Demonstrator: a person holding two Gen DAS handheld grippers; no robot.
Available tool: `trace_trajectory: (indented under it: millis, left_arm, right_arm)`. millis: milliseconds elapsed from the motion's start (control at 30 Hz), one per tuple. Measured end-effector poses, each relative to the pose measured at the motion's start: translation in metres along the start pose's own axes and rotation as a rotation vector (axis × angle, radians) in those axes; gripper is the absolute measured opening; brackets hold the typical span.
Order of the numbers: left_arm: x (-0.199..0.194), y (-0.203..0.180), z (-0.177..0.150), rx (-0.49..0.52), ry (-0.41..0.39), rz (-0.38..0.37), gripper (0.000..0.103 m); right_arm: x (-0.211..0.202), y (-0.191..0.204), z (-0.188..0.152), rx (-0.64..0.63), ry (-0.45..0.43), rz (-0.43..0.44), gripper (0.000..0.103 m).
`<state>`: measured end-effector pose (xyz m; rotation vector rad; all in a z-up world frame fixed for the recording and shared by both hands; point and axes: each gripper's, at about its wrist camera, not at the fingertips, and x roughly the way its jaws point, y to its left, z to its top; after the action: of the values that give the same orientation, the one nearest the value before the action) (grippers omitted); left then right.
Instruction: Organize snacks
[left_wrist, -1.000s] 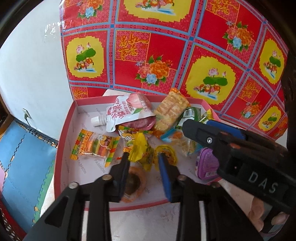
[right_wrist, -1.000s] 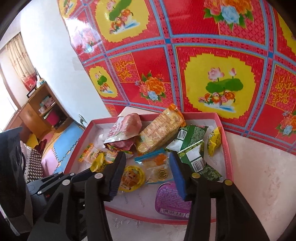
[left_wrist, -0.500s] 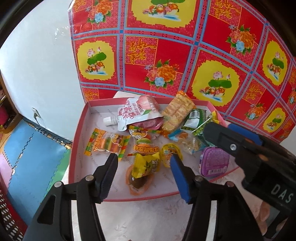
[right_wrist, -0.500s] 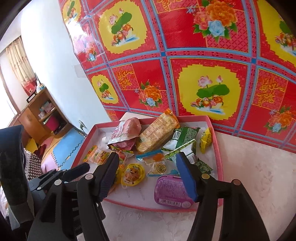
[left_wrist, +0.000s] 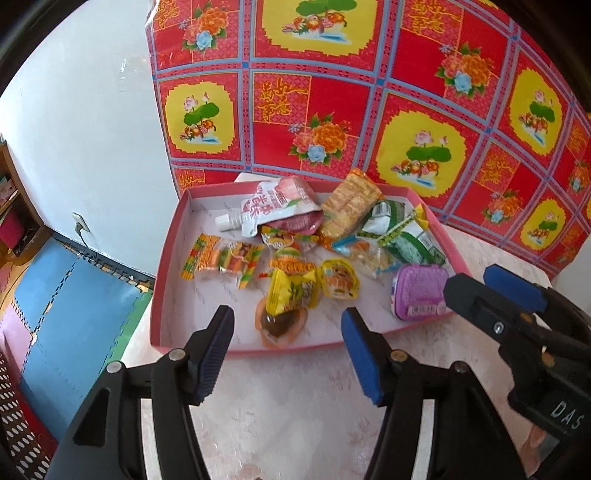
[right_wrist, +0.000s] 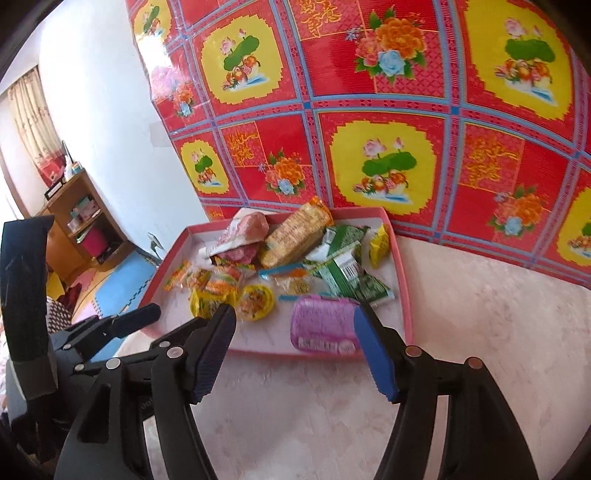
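A shallow pink tray (left_wrist: 162, 280) (right_wrist: 404, 295) on the pale table holds several snacks: a white spouted pouch (left_wrist: 273, 205), a cracker pack (left_wrist: 351, 206) (right_wrist: 295, 232), green packets (left_wrist: 406, 236) (right_wrist: 343, 266), a striped candy bag (left_wrist: 221, 258), a yellow packet (left_wrist: 291, 291) over a brown jelly cup (left_wrist: 280, 325), a round yellow cup (left_wrist: 338, 278) (right_wrist: 255, 301) and a purple case (left_wrist: 419, 291) (right_wrist: 323, 325). My left gripper (left_wrist: 288, 350) is open and empty, just in front of the tray's near rim. My right gripper (right_wrist: 299, 350) is open and empty, before the purple case.
A red and yellow patterned sheet (left_wrist: 369, 110) stands behind the tray. The table's left edge drops to blue foam floor mats (left_wrist: 74, 314). A wooden shelf (right_wrist: 81, 218) stands by the white wall at the left. Bare tabletop (right_wrist: 498, 332) lies right of the tray.
Both grippers have pulled back out of the tray toward the table's front. The left jaws opened wider, and the yellow packet now lies over the brown jelly cup.
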<state>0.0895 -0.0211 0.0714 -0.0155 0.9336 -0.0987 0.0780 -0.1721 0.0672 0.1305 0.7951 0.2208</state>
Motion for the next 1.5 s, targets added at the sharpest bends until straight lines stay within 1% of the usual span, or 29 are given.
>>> trace_trajectory:
  millis: [133, 267, 467, 700, 800, 933, 1100, 1500]
  left_arm:
    - [-0.005, -0.002, -0.010, 0.007, 0.005, -0.003, 0.064]
    - [-0.005, -0.005, -0.021, 0.021, 0.015, 0.000, 0.064]
    - [0.002, -0.005, -0.037, 0.027, 0.053, 0.010, 0.064]
    - [0.014, -0.008, -0.046, 0.038, 0.082, 0.026, 0.064]
    - [0.018, -0.009, -0.048, 0.042, 0.081, 0.038, 0.064]
    - [0.017, -0.010, -0.050, 0.046, 0.060, 0.042, 0.064]
    - [0.016, -0.009, -0.052, 0.036, 0.038, 0.047, 0.066]
    - [0.015, -0.009, -0.052, 0.030, 0.033, 0.049, 0.066]
  right_arm:
    - [-0.001, -0.002, -0.012, -0.001, 0.026, -0.044, 0.075]
    - [-0.002, -0.003, -0.026, 0.002, 0.039, -0.081, 0.076]
    - [0.005, -0.006, -0.044, 0.019, 0.076, -0.142, 0.076]
    - [0.015, -0.009, -0.052, 0.026, 0.099, -0.201, 0.076]
    - [0.018, -0.010, -0.056, 0.039, 0.100, -0.217, 0.076]
    - [0.025, -0.013, -0.063, 0.073, 0.122, -0.241, 0.076]
    - [0.027, -0.006, -0.067, 0.042, 0.109, -0.288, 0.076]
    - [0.027, -0.008, -0.066, 0.047, 0.107, -0.288, 0.076]
